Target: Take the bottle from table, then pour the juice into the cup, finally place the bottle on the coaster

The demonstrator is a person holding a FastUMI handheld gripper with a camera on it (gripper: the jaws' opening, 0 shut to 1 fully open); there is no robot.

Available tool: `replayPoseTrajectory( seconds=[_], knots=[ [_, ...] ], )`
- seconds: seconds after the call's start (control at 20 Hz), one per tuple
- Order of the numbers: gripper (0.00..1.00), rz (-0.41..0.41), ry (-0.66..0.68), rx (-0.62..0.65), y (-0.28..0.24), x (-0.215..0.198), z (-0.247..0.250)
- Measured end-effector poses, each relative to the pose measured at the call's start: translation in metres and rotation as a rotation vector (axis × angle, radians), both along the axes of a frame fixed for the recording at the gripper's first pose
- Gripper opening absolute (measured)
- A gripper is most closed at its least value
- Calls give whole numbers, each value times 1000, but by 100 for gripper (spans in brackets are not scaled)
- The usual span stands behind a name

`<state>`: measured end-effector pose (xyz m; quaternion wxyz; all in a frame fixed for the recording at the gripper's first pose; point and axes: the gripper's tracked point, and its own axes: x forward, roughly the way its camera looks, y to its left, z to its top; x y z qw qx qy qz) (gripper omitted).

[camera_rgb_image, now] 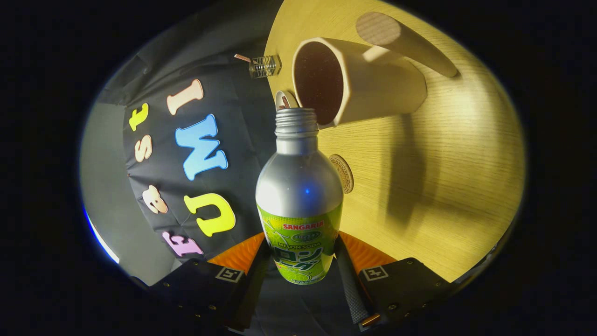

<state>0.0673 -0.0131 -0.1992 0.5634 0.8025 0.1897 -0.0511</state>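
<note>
Table (466,154): wood-grained. Cup (364,84): just beyond bottle mouth, positioned for pouring. Bottle (298,196): uncapped, tipped toward cup, clamped between both fingers of gripper (301,275). Coaster (343,172): beside bottle, unoccupied, awaiting it.

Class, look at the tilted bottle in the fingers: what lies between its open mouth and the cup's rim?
Nothing: in the gripper view the bottle mouth sits right at the cup rim, no gap visible. The fingers clamp the bottle's base.

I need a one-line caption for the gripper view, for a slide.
Hand-held gripper shut on the tilted bottle, its open mouth at the rim of the cup on the wooden table.
</note>
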Motion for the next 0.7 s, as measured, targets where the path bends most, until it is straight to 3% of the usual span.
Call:
replayPoseTrajectory(
  seconds=[0.7],
  knots=[
    [77,-1,21,97,6,5,9]
  ],
)
